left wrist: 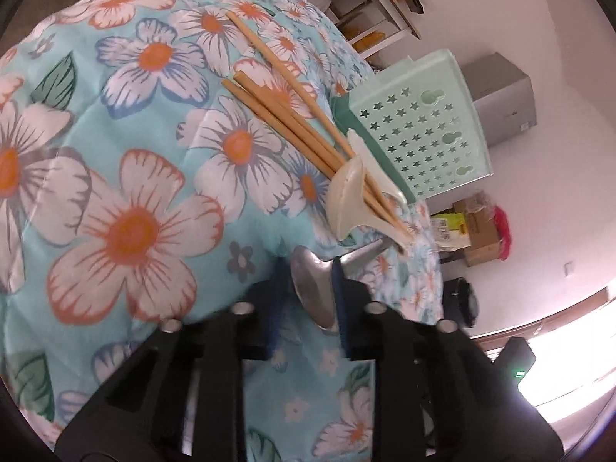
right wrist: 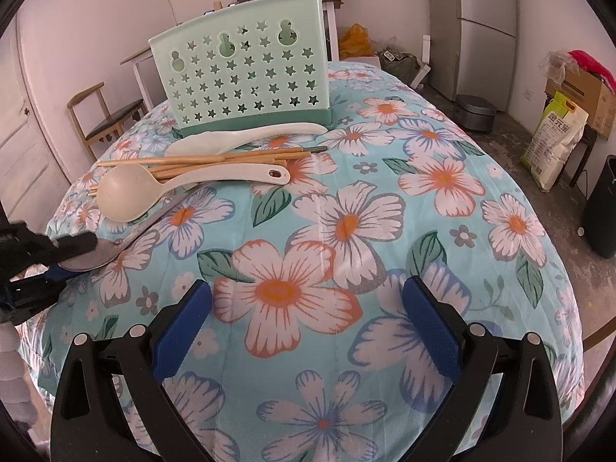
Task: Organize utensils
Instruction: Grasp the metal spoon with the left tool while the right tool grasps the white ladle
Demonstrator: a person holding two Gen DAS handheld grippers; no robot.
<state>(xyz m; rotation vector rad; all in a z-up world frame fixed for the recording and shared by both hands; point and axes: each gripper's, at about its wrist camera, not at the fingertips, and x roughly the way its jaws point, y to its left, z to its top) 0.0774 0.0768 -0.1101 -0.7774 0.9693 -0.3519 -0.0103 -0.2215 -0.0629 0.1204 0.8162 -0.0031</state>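
Note:
My left gripper [left wrist: 310,269] is shut on the bowl of a metal spoon [left wrist: 313,292]; the right wrist view shows it too [right wrist: 77,254], at the table's left edge, with the spoon [right wrist: 115,246] lying low on the cloth. A cream ladle [right wrist: 127,192], several wooden chopsticks [right wrist: 215,159] and a white rice paddle [right wrist: 238,136] lie in front of the mint-green utensil holder [right wrist: 246,77]. In the left wrist view the ladle [left wrist: 346,196], chopsticks [left wrist: 285,107] and holder [left wrist: 419,123] lie ahead. My right gripper [right wrist: 308,315] is open and empty above the floral tablecloth [right wrist: 346,231].
A wooden chair [right wrist: 104,115] stands at the far left of the table. A fridge [right wrist: 481,19], a rice bag [right wrist: 554,142], cardboard boxes [right wrist: 585,88] and a black bin [right wrist: 604,208] stand on the right.

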